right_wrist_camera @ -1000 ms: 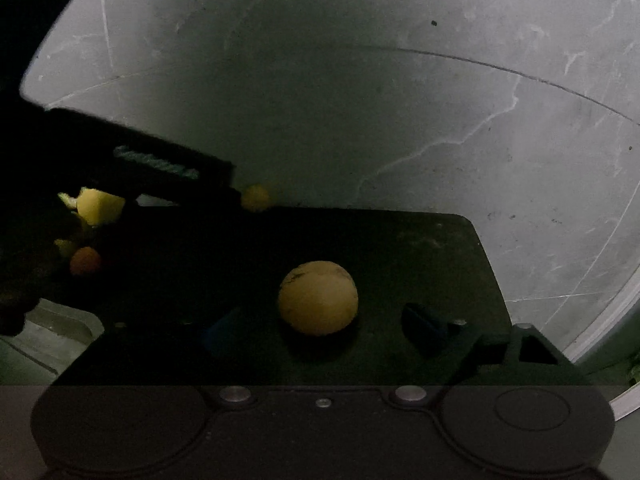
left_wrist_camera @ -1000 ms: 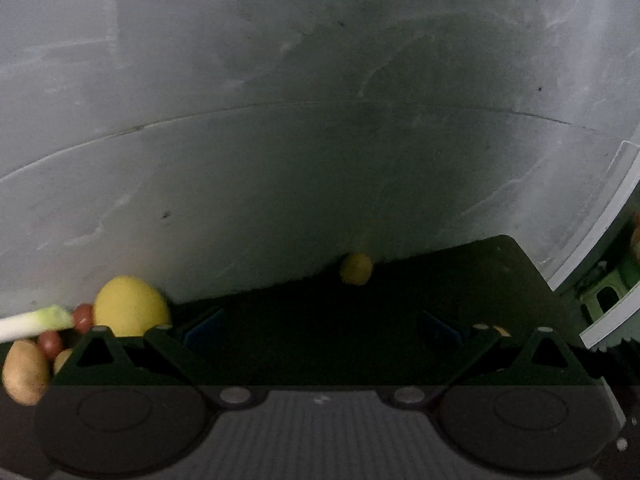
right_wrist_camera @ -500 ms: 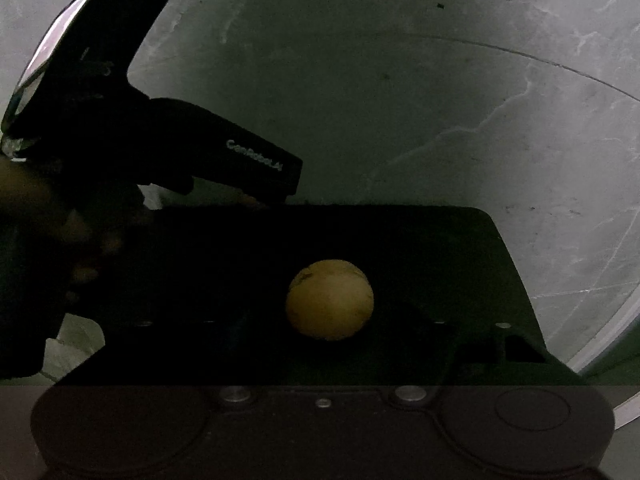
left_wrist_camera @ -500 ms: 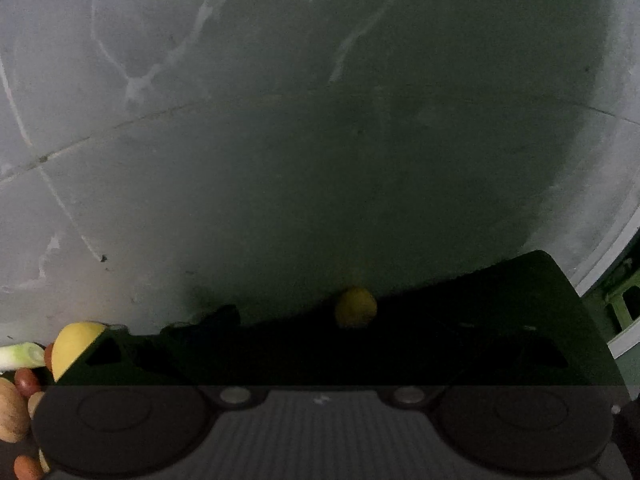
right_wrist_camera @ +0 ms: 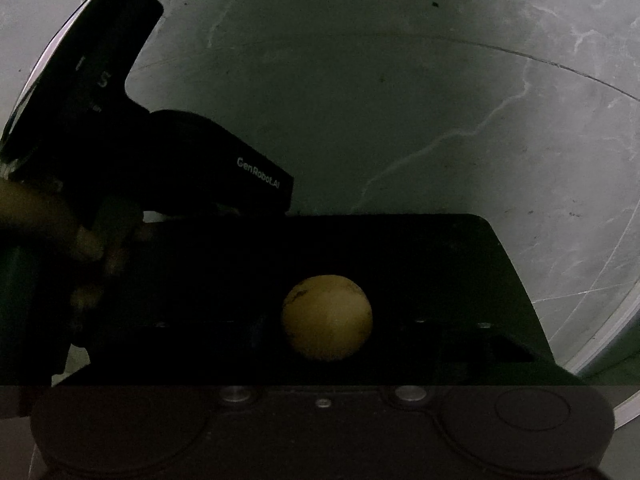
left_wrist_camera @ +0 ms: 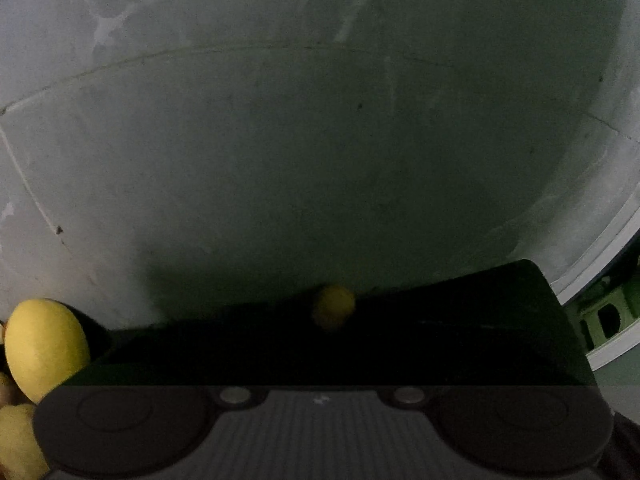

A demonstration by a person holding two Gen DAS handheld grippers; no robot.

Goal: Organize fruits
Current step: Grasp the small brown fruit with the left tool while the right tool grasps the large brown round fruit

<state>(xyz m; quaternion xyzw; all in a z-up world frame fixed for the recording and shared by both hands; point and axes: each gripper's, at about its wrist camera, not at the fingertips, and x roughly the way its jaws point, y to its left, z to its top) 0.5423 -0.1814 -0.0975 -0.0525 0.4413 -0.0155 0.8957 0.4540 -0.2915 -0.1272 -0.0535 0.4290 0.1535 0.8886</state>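
Observation:
The scene is very dark. In the right wrist view a round yellow fruit (right_wrist_camera: 327, 317) lies on a black board (right_wrist_camera: 440, 248). My right gripper (right_wrist_camera: 326, 322) is closing around it, its dim fingers sitting at the fruit's two flanks. In the left wrist view a small yellow fruit (left_wrist_camera: 333, 307) rests at the far edge of the black board (left_wrist_camera: 500, 320), just ahead of my left gripper (left_wrist_camera: 320, 344). That gripper's jaws are closing, and its fingers are lost in shadow. Its body (right_wrist_camera: 160, 152) shows at upper left in the right wrist view, with a hand (right_wrist_camera: 36, 208) on it.
A large lemon (left_wrist_camera: 44, 348) and other pale produce (left_wrist_camera: 16, 440) sit at the lower left beside the board. Grey marble-like surface (left_wrist_camera: 320, 140) stretches beyond. A white table rim (left_wrist_camera: 600, 256) and a green crate (left_wrist_camera: 608, 316) lie at the right.
Both grippers' fingers have drawn inward. The left gripper moved forward and down, so the small fruit looks closer. It now fills the upper left of the right wrist view.

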